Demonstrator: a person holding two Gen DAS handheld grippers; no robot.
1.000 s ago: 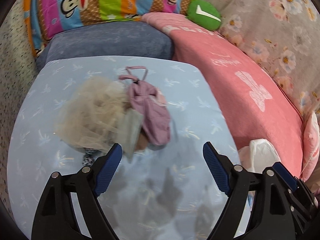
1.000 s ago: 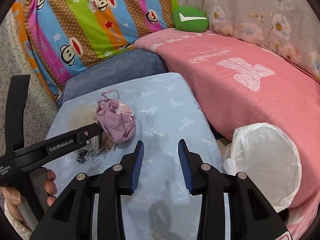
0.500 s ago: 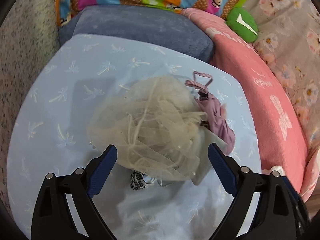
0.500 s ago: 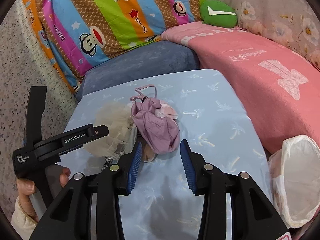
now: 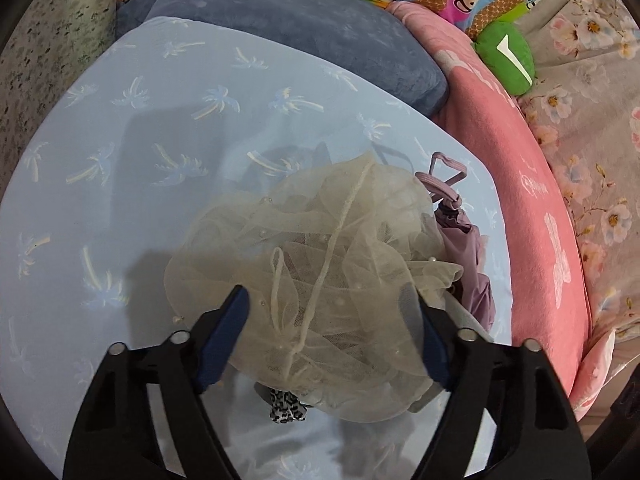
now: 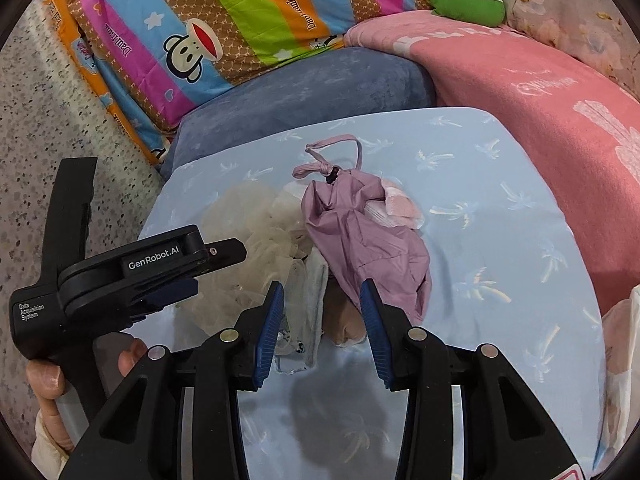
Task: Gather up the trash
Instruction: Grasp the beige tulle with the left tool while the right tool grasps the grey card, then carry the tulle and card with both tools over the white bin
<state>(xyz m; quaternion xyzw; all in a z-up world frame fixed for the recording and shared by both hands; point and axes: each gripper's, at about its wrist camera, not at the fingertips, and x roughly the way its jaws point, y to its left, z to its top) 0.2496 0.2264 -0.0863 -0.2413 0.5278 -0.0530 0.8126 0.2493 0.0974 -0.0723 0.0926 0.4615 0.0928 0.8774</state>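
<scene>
Two risks: left hand-held gripper (image 5: 324, 320) closing around mesh wad (image 5: 312, 272), may snag purple bag (image 5: 468, 264) beside it; right hand-held gripper (image 6: 322, 312) gapes empty.

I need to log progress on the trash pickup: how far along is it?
Nothing looks collected yet: the pile still lies on the blue table. In hand: the left gripper straddles the beige mesh bundle, jaws closing. The right gripper hovers open by the purple pouch. Left: everything goes to the white bag.
</scene>
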